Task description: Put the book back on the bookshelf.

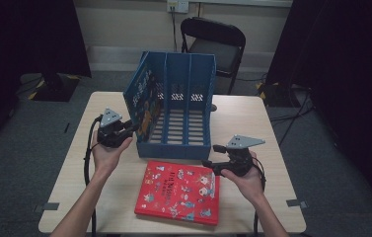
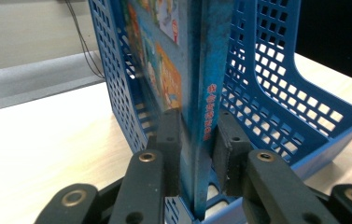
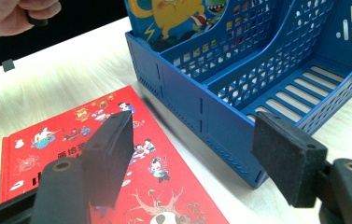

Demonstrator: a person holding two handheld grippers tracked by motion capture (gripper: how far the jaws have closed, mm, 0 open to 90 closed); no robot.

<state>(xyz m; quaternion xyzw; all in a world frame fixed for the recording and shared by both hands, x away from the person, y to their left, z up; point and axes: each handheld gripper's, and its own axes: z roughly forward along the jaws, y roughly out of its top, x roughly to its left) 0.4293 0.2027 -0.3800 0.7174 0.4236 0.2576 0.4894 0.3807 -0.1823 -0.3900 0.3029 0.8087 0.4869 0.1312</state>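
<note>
Red picture book (image 1: 179, 193) is lying flat, cover up, on the near part of the counter (image 1: 267, 126), just in front of the blue file rack (image 1: 186, 144). Nothing is gripping it.

Right tool (image 1: 212, 156) is hovering over the book's far right corner, jaws standing wide apart and holding nothing. In the right gripper view the two pads (image 3: 110, 153) are framing the red book (image 3: 94, 158) and the rack's front wall (image 3: 197, 116), touching neither.

Left tool (image 1: 129, 127) is sitting at the rack's near left corner. In the left gripper view its pads (image 2: 170, 140) are straddling the spine of a blue picture book (image 2: 201, 84) standing upright in the leftmost compartment of the rack (image 2: 276, 93). Jaws are closing in on that spine: left pad is looking like it is touching, right pad is looking a hair off or just meeting. Calling it gripping the blue picture book, with low confidence on how firm.

Progress, as I'm judging it: the job is looking like shelving books into the rack. One book is already standing in the left slot, with the left tool steadying or adjusting it. Middle and right compartments are sitting empty. Red book is waiting untouched, so roughly halfway.

Remaining: settling the blue book, then getting the right tool onto the red book's edge, lifting it off the counter, tipping it upright, dropping it into a free slot.

Behind the counter, a black folding chair (image 1: 218, 42) is standing by the wall.
</note>
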